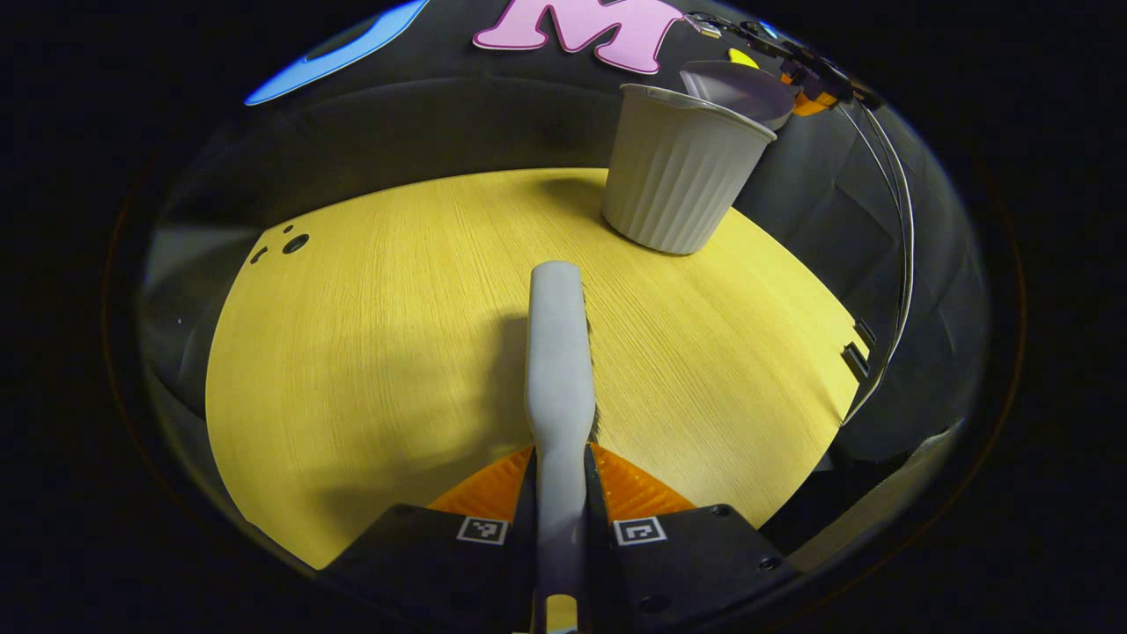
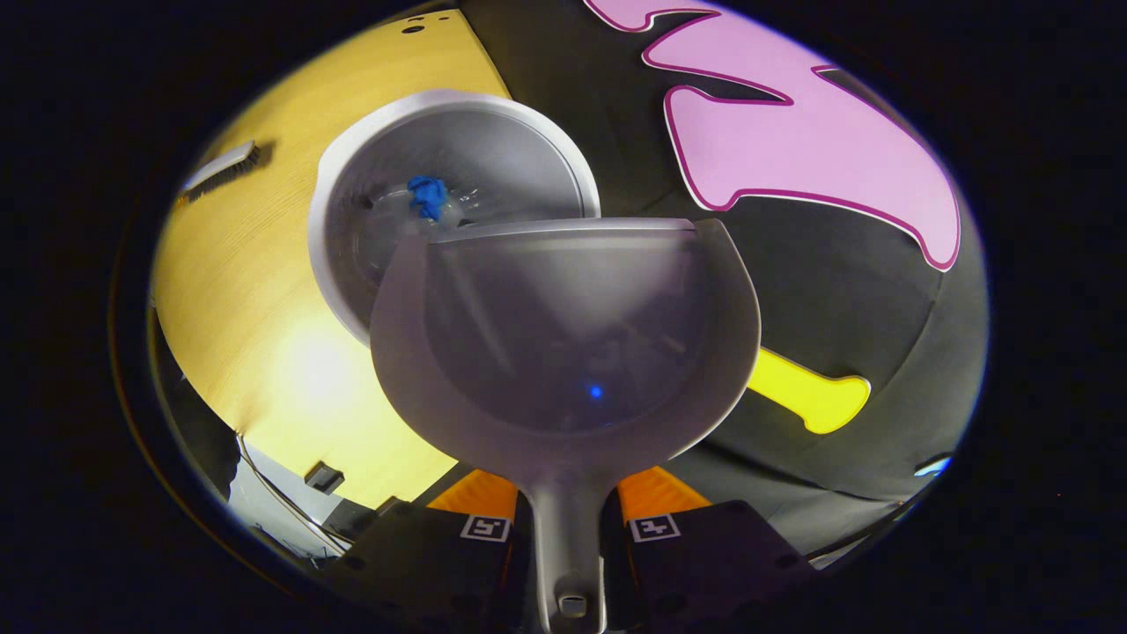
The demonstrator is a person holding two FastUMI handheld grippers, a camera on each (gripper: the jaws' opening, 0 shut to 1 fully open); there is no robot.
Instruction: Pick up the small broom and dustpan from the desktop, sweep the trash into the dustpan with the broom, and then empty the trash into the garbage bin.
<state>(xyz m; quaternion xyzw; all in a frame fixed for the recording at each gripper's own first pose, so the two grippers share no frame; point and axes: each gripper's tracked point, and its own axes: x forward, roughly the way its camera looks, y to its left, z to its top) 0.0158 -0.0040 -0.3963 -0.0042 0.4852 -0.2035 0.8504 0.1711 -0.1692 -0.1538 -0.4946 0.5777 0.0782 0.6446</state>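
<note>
The left gripper (image 1: 560,515) clamps the pale grey broom (image 1: 557,352) over the yellow wooden desktop (image 1: 370,352). The right gripper (image 2: 568,519) clamps the translucent grey dustpan (image 2: 563,335), tipped over the ribbed garbage bin (image 2: 352,264) at the desktop's far edge, blue trash (image 2: 428,195) inside.

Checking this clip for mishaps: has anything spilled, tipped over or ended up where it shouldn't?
Nothing stands out. The bin stands upright on the desk, with blue trash inside it. The right gripper holds the dustpan over the bin's rim; the left gripper holds the broom above the desk.

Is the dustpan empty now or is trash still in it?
Empty: the dustpan scoop looks bare over the bin, where a blue scrap lies inside.
</note>
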